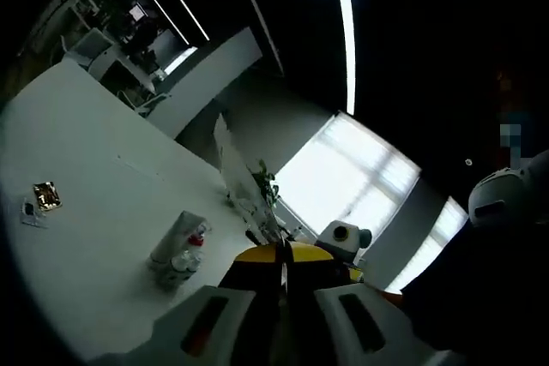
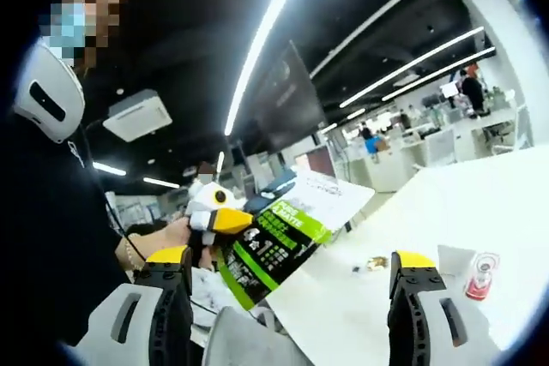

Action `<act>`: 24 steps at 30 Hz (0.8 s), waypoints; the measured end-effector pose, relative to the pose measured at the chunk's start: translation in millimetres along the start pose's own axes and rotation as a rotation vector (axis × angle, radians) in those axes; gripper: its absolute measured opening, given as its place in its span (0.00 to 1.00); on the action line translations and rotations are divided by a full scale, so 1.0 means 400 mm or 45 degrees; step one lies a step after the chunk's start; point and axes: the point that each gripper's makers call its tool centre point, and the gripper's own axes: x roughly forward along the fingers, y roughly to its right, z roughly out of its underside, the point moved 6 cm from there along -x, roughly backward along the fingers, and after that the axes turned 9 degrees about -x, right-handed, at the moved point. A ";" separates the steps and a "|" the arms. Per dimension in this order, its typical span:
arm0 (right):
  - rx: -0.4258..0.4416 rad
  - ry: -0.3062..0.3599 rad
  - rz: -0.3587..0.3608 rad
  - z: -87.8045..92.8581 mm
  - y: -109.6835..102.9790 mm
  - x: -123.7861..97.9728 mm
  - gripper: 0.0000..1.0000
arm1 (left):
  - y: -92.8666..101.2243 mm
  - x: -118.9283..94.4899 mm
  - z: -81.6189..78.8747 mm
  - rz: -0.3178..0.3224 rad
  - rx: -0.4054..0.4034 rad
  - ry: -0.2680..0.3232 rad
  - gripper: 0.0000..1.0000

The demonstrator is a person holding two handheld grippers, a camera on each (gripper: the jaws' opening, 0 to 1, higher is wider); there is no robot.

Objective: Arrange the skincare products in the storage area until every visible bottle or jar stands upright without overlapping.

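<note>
Skincare products (image 1: 178,255) are seen clustered at lower centre on the white surface (image 1: 94,169); the clenched left tool (image 1: 283,297) and the released right tool (image 2: 287,297) should be lowered toward them first.

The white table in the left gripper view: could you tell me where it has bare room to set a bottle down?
The white table is bare between the small gold packet and the bottle cluster, and toward its far end. It is crowded along the edge by the plant.
</note>
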 end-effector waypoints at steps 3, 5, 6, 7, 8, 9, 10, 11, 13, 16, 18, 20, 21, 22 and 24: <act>-0.006 -0.022 0.043 0.015 0.017 -0.018 0.99 | -0.017 -0.003 0.004 -0.028 -0.007 -0.008 0.01; -0.010 -0.044 0.075 0.028 0.029 -0.031 0.99 | -0.031 -0.003 0.006 -0.045 -0.015 -0.014 0.01; -0.014 -0.055 0.086 0.034 0.033 -0.036 0.99 | -0.034 -0.003 0.006 -0.048 -0.016 -0.015 0.01; -0.018 -0.071 0.102 0.043 0.039 -0.044 0.99 | -0.040 -0.001 0.008 -0.056 -0.017 -0.020 0.01; -0.020 -0.078 0.111 0.048 0.042 -0.049 0.99 | -0.044 0.000 0.009 -0.060 -0.019 -0.022 0.01; -0.022 -0.084 0.118 0.054 0.045 -0.054 0.99 | -0.051 0.003 0.011 -0.066 -0.025 -0.024 0.01; -0.021 -0.090 0.126 0.060 0.048 -0.059 0.99 | -0.055 0.005 0.012 -0.070 -0.029 -0.026 0.01; -0.018 -0.097 0.134 0.068 0.052 -0.064 0.99 | -0.061 0.007 0.014 -0.078 -0.034 -0.029 0.01; -0.009 -0.109 0.160 0.084 0.062 -0.077 0.99 | -0.069 0.010 0.016 -0.083 -0.038 -0.033 0.01; -0.014 -0.165 0.194 0.117 0.075 -0.093 0.99 | -0.087 0.016 0.020 -0.100 -0.053 -0.037 0.01; -0.025 -0.194 0.206 0.132 0.081 -0.099 0.99 | -0.098 0.018 0.022 -0.114 -0.061 -0.038 0.01; -0.025 -0.205 0.223 0.145 0.087 -0.106 0.99 | -0.119 0.020 0.027 -0.147 -0.078 -0.043 0.01; -0.020 -0.205 0.232 0.151 0.090 -0.110 0.99 | -0.126 0.021 0.029 -0.162 -0.077 -0.048 0.01; -0.013 -0.206 0.239 0.154 0.093 -0.114 0.99 | -0.134 0.023 0.032 -0.180 -0.073 -0.056 0.01; -0.012 -0.203 0.256 0.162 0.099 -0.124 0.99 | -0.145 0.027 0.038 -0.195 -0.075 -0.065 0.01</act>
